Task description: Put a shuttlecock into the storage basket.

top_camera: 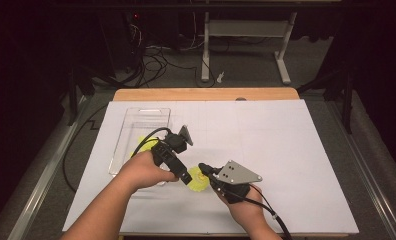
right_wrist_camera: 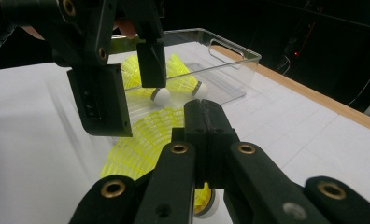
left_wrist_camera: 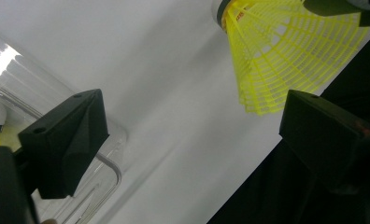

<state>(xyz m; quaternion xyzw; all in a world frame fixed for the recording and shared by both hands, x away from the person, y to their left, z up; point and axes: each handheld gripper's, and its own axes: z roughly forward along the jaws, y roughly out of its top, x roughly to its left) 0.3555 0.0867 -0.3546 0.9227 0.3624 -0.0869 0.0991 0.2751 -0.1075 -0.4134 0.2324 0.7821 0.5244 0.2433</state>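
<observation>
1. Right gripper (top_camera: 204, 169) low over the table's near edge, jaws pressed flat together in the right gripper view (right_wrist_camera: 206, 122), tips laid across the skirt of a yellow plastic mesh shuttlecock (top_camera: 197, 180); cannot tell whether any mesh is pinched between them
2. That shuttlecock lies on the white paper sheet covering the table (top_camera: 286, 150), white cork base toward the person, just under the right gripper's linkage (right_wrist_camera: 205, 201), skirt fanning away (right_wrist_camera: 143, 140)
3. Left gripper (top_camera: 183, 175) directly opposite, pointing down at the same shuttlecock, jaws wide apart, nothing between the pads (left_wrist_camera: 192, 135); pads clear of the mesh
4. Left gripper view: yellow skirt (left_wrist_camera: 286, 51) sits beyond the jaw tips, close to the right-hand jaw, not touching it
5. Just behind the left hand (top_camera: 141, 170): clear rectangular plastic tray with a handle cut-out (top_camera: 146, 112), standing on the paper, rounded corner beside the left-hand jaw (left_wrist_camera: 110, 163)
6. Inside the tray: more yellow shuttlecocks with white cork bases (right_wrist_camera: 183, 81), lying on their sides at the near end (top_camera: 141, 145); exact count unclear
7. Far side: wooden table edge (top_camera: 206, 94), then dark floor with cables and a white desk frame (top_camera: 246, 30)
</observation>
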